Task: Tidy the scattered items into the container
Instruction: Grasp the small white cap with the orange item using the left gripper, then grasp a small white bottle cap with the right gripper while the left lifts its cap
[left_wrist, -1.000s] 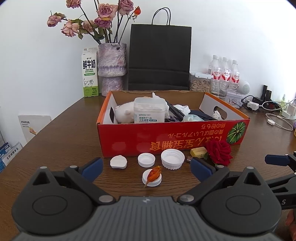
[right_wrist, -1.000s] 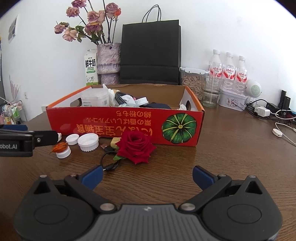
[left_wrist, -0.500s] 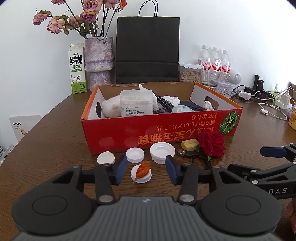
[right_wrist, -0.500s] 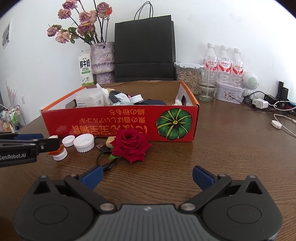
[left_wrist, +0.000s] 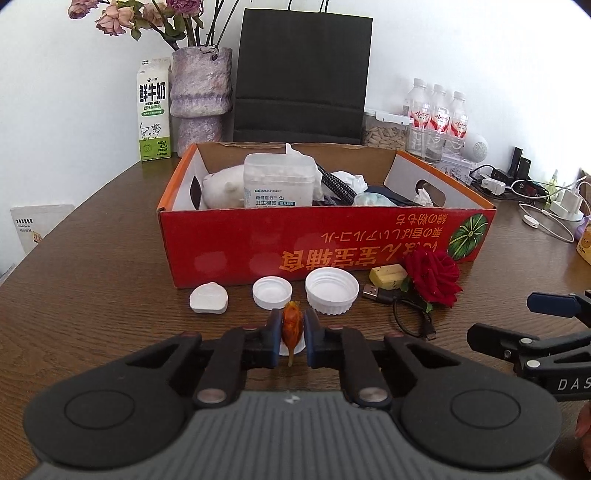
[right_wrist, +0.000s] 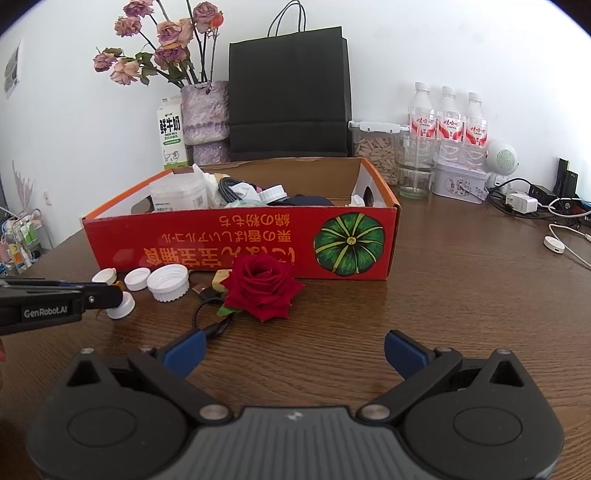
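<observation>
My left gripper (left_wrist: 291, 332) is shut on a small orange dried bud (left_wrist: 292, 325) that sits over a white bottle cap (right_wrist: 121, 305). In front of the red cardboard box (left_wrist: 325, 243) lie a white shaped lid (left_wrist: 208, 297), two white caps (left_wrist: 272, 292) (left_wrist: 331, 290), a yellow block (left_wrist: 388, 276), a black USB cable (left_wrist: 399, 306) and a red rose (right_wrist: 263, 286). The box holds a cotton swab tub (left_wrist: 279, 181) and other items. My right gripper (right_wrist: 293, 349) stands open above bare table, just short of the rose, nothing between its fingers.
Behind the box stand a milk carton (left_wrist: 154, 110), a vase of dried roses (left_wrist: 201, 99), a black paper bag (left_wrist: 301, 74), a jar and three water bottles (left_wrist: 437, 118). Chargers and cables (left_wrist: 532, 195) lie at the far right.
The left gripper's jaws went from wide open to shut on the orange bud. The right gripper stayed open and in place.
</observation>
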